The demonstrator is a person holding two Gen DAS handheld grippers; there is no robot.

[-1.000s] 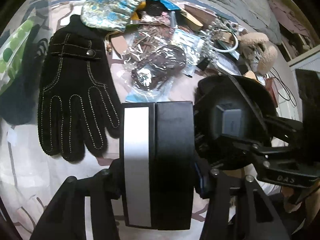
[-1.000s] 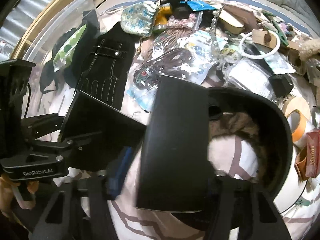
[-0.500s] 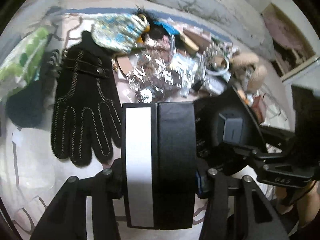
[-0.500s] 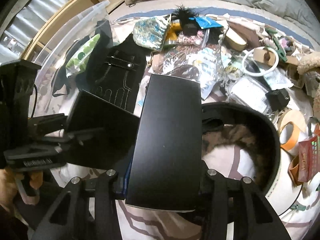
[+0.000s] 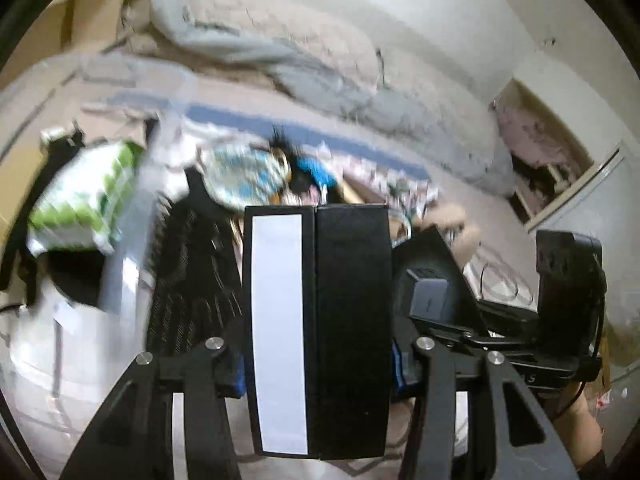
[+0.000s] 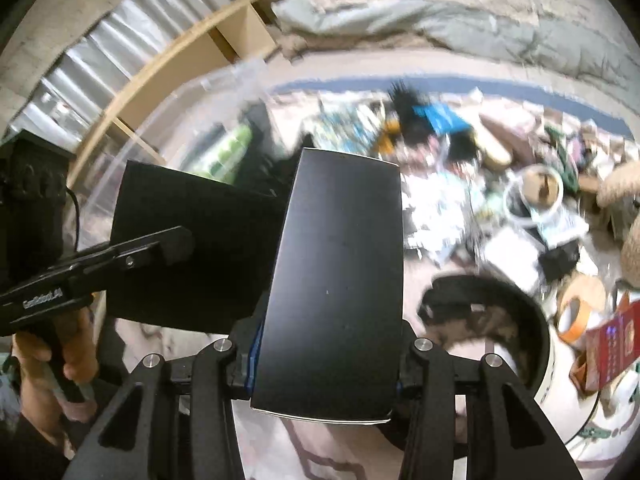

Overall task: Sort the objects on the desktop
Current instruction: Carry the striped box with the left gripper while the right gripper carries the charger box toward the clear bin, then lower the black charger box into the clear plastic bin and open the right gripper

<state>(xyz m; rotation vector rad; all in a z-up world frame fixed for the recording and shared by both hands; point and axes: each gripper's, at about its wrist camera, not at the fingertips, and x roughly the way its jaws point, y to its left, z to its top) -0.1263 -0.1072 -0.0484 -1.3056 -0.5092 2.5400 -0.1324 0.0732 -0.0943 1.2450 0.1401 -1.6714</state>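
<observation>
A heap of small objects covers the bed: a black glove (image 5: pixel 188 280), a blue patterned pouch (image 5: pixel 240 176), plastic packets, a white ring (image 6: pixel 536 196) and a black fur-lined hat (image 6: pixel 492 312). My left gripper (image 5: pixel 316 216) hangs above the glove and the heap, its two broad black pads pressed flat together with nothing showing between them. My right gripper (image 6: pixel 348 160) is held above the bed beside it. Its wide black pad faces the camera and hides the gap. The hat lies below and right of it, its left edge behind the pad. Both views are motion-blurred.
A clear plastic bin (image 6: pixel 160 120) at the left holds a green-and-white bag (image 5: pixel 88 196). A wooden shelf (image 6: pixel 192 52) stands behind it. A grey duvet (image 6: pixel 440 16) lies at the back. A tape roll (image 6: pixel 580 308) and a red packet (image 6: pixel 612 344) sit by the hat.
Both grippers have risen and tipped upward: the heap looks smaller and lower, with more duvet and wall in view. The hat and glove stayed on the bed.
</observation>
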